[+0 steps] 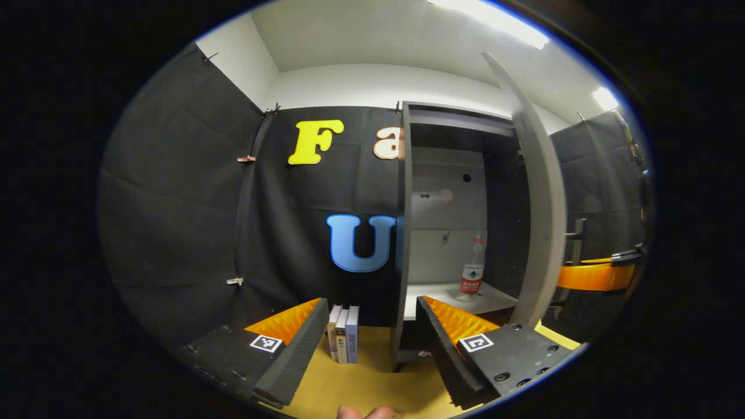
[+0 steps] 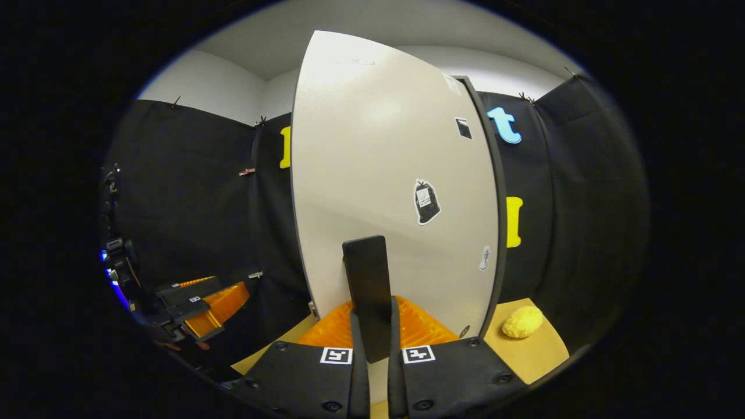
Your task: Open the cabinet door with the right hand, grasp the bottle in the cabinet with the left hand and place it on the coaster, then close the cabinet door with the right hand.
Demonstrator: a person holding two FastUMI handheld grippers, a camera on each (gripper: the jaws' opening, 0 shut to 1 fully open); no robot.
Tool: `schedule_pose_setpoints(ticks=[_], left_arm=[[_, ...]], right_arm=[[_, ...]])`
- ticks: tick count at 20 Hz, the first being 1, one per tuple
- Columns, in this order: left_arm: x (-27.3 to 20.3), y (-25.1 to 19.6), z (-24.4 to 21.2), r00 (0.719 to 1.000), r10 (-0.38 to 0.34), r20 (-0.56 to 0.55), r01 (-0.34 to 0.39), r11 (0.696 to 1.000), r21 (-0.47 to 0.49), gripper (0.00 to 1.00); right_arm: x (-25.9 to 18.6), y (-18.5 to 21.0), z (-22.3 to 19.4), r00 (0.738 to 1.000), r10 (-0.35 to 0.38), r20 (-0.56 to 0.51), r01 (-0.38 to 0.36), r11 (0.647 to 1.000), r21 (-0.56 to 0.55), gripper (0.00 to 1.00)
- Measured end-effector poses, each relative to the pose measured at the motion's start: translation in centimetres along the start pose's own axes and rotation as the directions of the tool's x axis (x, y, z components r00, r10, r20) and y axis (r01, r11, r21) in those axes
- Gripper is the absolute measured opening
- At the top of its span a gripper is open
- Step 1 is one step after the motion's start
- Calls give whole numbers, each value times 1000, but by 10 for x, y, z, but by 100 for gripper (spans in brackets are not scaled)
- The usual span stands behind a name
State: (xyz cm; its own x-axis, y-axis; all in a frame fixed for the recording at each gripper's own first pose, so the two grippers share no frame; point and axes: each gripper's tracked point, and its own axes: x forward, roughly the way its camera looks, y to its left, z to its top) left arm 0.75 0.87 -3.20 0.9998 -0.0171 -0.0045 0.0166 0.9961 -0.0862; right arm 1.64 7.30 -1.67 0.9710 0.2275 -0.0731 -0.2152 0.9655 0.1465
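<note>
In the right gripper view the right claw (image 2: 372, 349) sits at the bottom centre of the frame, its two fingers (image 2: 355, 343) pinched tight on the dark handle (image 2: 366, 291) of the cabinet door (image 2: 384, 174). The pale door rises through the middle of the frame, swung open, with a few small stickers (image 2: 426, 202) on its face. Down at the lower right, a yellow lumpy thing (image 2: 522, 322) lies on the bench (image 2: 541, 349); what it is I cannot tell. At the lower left of this view is the left claw (image 2: 204, 305), held out in front of the black cloth wall.

In the left gripper view the left claw (image 1: 372, 343) shows at the bottom of the frame with its fingers (image 1: 297, 343) spread wide, nothing between them. Straight ahead, right of centre, the cabinet (image 1: 448, 221) stands open. The bottle (image 1: 473, 265) is upright on the white shelf (image 1: 442, 294) inside, clear with a red label, well beyond the fingertips. The door (image 1: 538, 203) shows edge-on at the right of the opening, and past it, at the right edge of the frame, is part of the right claw (image 1: 593, 273) by the handle (image 1: 576, 238). Below the opening, three books (image 1: 344, 333) stand upright on the yellow bench (image 1: 372, 384), just left of the cabinet's base. A fingertip or two of the person's hand (image 1: 365, 412) peeks in at the very bottom centre.
</note>
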Motion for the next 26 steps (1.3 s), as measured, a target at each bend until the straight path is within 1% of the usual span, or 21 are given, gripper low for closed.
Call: schedule_pose_setpoints(ticks=[5,7,9,12,13,14,15,16,17,18,19,22,23,24,25,26], left_arm=[[25,-56,2,996,-93,7,93,996,-6,93],[32,-81,-1,991,-136,2,136,991,-6,95],[37,-102,-2,986,-168,-2,168,986,-2,95],[41,-126,-5,981,-193,-6,193,981,6,95],[42,-133,-4,980,-198,-4,198,980,6,95],[44,-139,-5,979,-202,-2,202,979,6,92],[48,-144,-4,979,-203,-3,203,979,8,94],[52,-150,-5,979,-204,-6,204,979,10,94],[57,-156,-3,979,-205,-6,205,979,13,92],[62,-163,-2,978,-210,-2,210,978,19,92],[68,-171,0,977,-215,5,214,976,31,94],[92,-200,5,969,-244,27,242,968,66,94],[101,-211,6,967,-255,28,253,965,74,94],[109,-222,5,965,-261,27,258,963,75,92],[118,-231,4,964,-264,26,262,962,72,92],[128,-241,1,964,-266,22,264,962,69,94]], right_arm=[[-33,-50,8,993,-120,17,120,992,-36,16],[-39,-65,9,988,-151,21,153,986,-74,15],[-43,-79,11,985,-170,20,171,982,-77,15],[-52,-98,11,982,-189,12,189,981,-34,15],[-55,-104,11,981,-195,13,195,980,-34,14],[-57,-110,12,979,-203,18,204,978,-40,14],[-58,-118,13,977,-213,24,214,976,-46,14],[-58,-122,13,974,-223,32,225,973,-52,14],[-62,-126,13,972,-234,36,236,970,-56,13],[-67,-137,14,969,-245,40,247,967,-55,12],[-69,-146,15,967,-251,41,253,966,-46,9],[-71,-159,16,969,-244,47,245,969,-19,9],[-74,-159,17,972,-230,50,230,973,-7,9],[-75,-155,17,976,-209,51,209,978,10,10],[-77,-152,18,980,-190,53,189,982,18,9],[-83,-154,18,982,-180,55,180,984,17,10]])
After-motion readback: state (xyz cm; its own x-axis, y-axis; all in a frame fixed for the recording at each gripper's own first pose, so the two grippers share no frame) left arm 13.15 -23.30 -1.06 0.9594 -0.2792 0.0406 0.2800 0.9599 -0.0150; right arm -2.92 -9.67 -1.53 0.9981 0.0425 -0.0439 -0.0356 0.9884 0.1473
